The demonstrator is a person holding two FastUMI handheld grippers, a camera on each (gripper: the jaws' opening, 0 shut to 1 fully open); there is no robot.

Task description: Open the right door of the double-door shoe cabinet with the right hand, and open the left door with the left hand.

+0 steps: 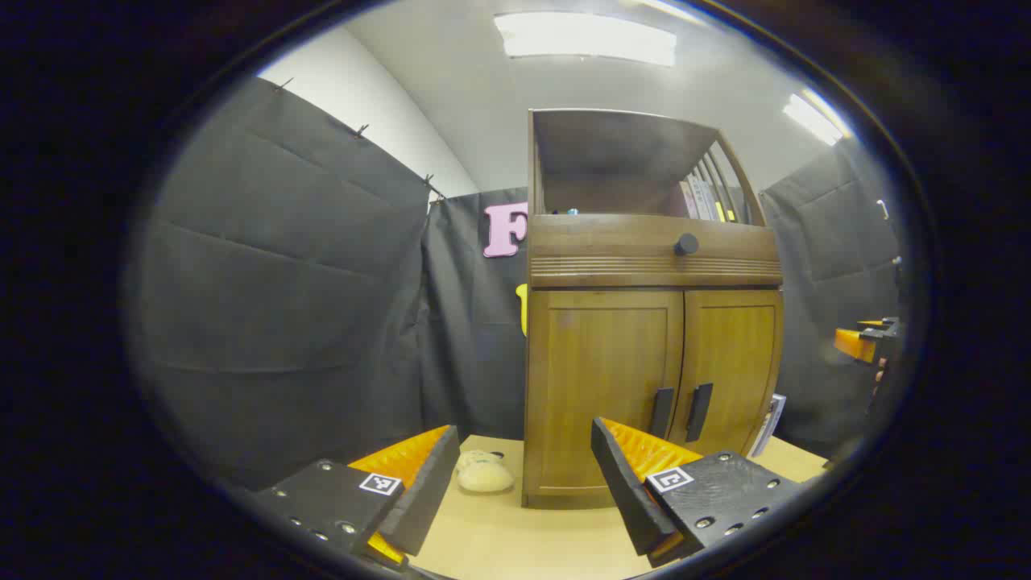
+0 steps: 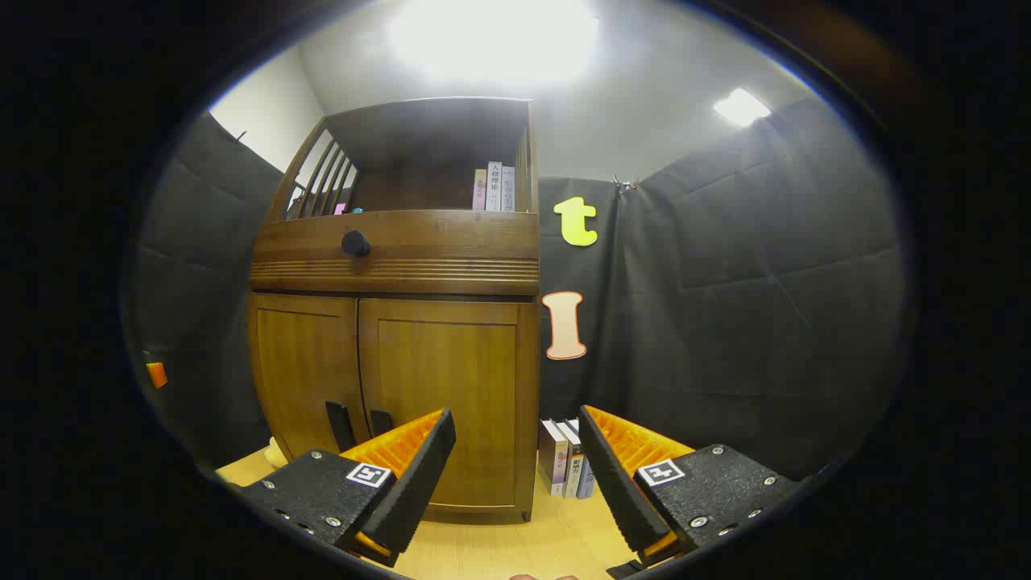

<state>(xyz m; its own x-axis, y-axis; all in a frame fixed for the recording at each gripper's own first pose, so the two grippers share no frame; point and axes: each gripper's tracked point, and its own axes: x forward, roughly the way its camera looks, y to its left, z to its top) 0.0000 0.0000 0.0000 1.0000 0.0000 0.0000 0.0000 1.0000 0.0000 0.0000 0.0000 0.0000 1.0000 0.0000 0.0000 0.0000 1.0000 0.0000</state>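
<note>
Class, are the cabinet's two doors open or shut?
Shut: left door and right door lie flush, edges meeting at the middle.

We see black cloth walls (image 1: 282,266) hung around the booth, pinned along the upper left against a white wall (image 1: 354,89). Ceiling light panels (image 1: 584,36) glow at the top of both views, another (image 2: 741,106) at upper right. A pale wooden tabletop (image 1: 515,532) fills the bottom.
</note>
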